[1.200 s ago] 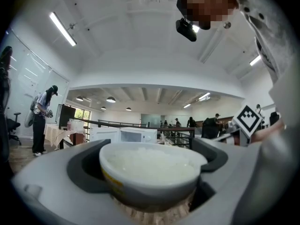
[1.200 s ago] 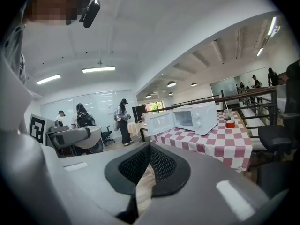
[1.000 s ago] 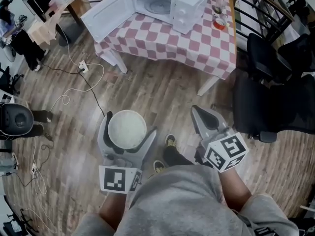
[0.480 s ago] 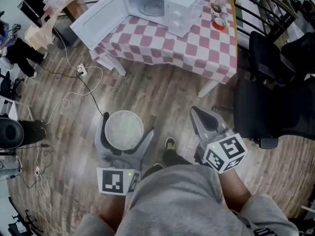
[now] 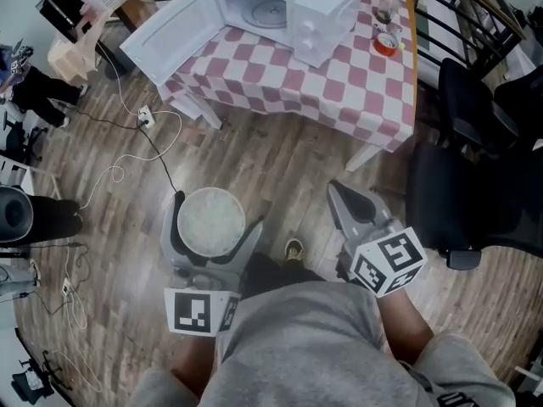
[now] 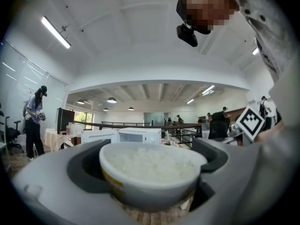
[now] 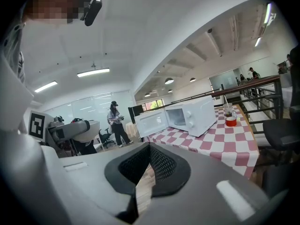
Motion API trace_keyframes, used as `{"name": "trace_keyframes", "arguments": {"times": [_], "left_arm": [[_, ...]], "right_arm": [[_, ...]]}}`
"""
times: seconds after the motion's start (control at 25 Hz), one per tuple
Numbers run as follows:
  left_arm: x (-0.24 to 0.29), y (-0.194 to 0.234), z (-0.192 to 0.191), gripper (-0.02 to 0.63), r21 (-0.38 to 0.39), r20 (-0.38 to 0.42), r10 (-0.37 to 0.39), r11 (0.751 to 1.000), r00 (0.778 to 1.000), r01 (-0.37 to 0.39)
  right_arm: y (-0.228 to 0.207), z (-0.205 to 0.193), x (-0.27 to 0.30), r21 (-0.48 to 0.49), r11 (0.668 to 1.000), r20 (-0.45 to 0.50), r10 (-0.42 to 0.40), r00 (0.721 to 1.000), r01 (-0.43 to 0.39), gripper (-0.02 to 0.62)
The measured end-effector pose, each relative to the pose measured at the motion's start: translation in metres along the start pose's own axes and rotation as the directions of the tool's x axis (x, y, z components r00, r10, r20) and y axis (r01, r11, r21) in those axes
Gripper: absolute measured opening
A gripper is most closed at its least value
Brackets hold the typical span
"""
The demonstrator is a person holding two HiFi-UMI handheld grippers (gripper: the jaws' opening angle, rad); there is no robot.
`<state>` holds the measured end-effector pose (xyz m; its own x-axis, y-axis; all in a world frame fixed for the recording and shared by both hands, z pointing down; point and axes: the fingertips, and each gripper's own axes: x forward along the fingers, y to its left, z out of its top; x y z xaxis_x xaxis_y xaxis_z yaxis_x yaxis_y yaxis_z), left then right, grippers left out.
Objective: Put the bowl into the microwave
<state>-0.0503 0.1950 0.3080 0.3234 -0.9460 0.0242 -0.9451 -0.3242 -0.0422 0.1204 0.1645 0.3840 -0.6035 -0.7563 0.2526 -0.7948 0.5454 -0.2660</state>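
A white bowl filled with rice sits between the jaws of my left gripper, which is shut on it above the wooden floor. In the left gripper view the bowl fills the lower middle, with the jaws pressed on both sides. The white microwave stands on the checkered table at the top, its door swung wide open to the left and the turntable visible inside. My right gripper hangs at the right, shut and holding nothing. The right gripper view shows the microwave ahead.
A black office chair stands right of the table. A red cup and a glass sit on the table's far right. Cables trail over the floor at left. A person stands in the distance.
The view has shifted slightly; the left gripper with the bowl has drifted a little left and up. The right gripper keeps its place.
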Motion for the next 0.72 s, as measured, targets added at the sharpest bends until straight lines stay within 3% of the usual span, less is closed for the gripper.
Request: {"name": "trace_keyframes", "arguments": {"times": [0.72], "left_arm": [[0.016,-0.006,-0.006,0.539,-0.016,-0.013,-0.052,0.999,0.999,0.052]], "right_arm": [[-0.009,0.001,0.003,0.022,0.999,0.016,-0.034,0.999,0.034,-0.002]]}}
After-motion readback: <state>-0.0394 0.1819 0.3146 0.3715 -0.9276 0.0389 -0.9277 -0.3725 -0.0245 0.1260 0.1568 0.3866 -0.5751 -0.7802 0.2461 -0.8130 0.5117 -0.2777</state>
